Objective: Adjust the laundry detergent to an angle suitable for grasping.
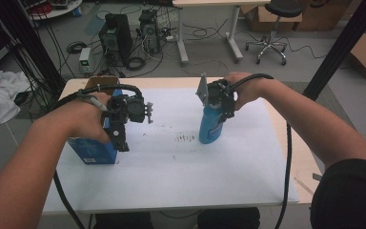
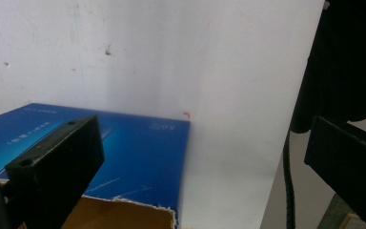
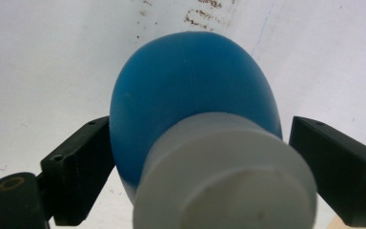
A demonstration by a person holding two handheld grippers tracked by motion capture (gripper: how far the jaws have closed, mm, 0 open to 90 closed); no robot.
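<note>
Blue plastic bottle with a white screw cap (image 3: pixel 195 109) stands upright on the white-covered counter (image 1: pixel 171 167), right of centre. It bears a label with pale print, too small to read. Right hand-held gripper (image 1: pixel 218 101) sits over the bottle's top; in the right gripper view its jaws flank the bottle's shoulder, spread wide, left jaw touching or nearly so, right jaw just clear. Blue cardboard box with a torn-open top (image 2: pixel 138 157) stands at the counter's left side; faint white lettering on its face, illegible. Left hand-held gripper (image 1: pixel 124 117) hovers at the box's top edge, jaws wide, one jaw above the open box, the other well off it.
</note>
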